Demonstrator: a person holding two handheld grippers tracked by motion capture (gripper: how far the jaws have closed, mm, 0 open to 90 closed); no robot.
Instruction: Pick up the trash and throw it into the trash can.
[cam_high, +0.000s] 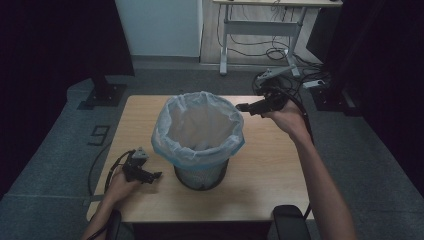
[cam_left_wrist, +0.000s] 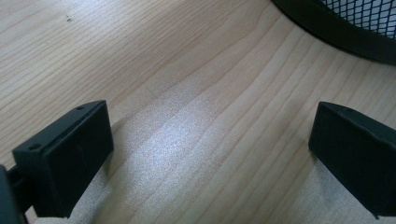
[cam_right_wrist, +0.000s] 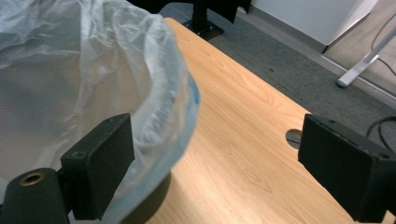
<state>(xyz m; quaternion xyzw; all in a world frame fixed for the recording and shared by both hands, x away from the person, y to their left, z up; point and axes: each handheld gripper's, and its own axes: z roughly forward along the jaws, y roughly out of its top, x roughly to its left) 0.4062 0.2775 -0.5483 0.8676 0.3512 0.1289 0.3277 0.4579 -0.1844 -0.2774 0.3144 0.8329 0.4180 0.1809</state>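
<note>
A black mesh waste bin (cam_high: 201, 176) stands in the middle of the wooden table (cam_high: 270, 170), lined with a pale translucent bag (cam_high: 199, 125) folded over its rim. My left gripper (cam_high: 156, 176) rests low at the table's front left, just left of the bin's base (cam_left_wrist: 345, 32), open with nothing between its jaws. My right gripper (cam_high: 242, 107) is held up beside the bin's right rim, open, and the bag's folded edge (cam_right_wrist: 173, 107) lies just in front of its left jaw, apart from it.
A cable hole (cam_right_wrist: 294, 137) sits in the tabletop near the far edge. Beyond the table are grey carpet, a black stand base (cam_high: 102, 94), a white desk frame (cam_high: 260, 30) and loose cables (cam_high: 280, 50). A black chair part (cam_high: 290, 222) shows at the front edge.
</note>
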